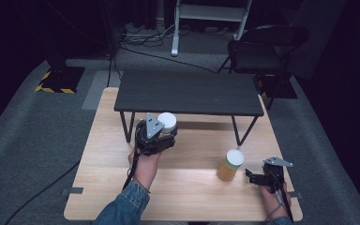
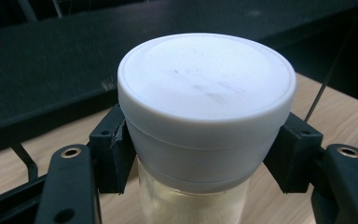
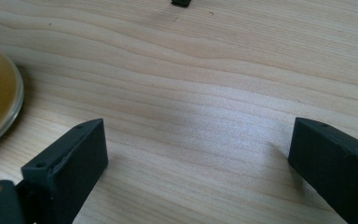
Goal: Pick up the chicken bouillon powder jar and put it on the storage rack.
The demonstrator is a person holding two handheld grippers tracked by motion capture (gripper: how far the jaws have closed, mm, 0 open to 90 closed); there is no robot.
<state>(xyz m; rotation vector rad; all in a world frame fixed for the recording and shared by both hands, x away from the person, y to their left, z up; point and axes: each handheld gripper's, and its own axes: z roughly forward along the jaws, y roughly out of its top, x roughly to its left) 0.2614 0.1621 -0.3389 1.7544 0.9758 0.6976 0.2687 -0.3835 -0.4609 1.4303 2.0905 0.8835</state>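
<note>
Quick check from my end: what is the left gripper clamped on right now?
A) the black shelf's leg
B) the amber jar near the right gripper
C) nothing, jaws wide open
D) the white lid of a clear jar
D: in the left gripper view the left gripper has both jaws pressed against the white lid of the clear jar.

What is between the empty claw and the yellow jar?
Nothing: in the high view, only bare table separates the right claw from the yellow jar.
</note>
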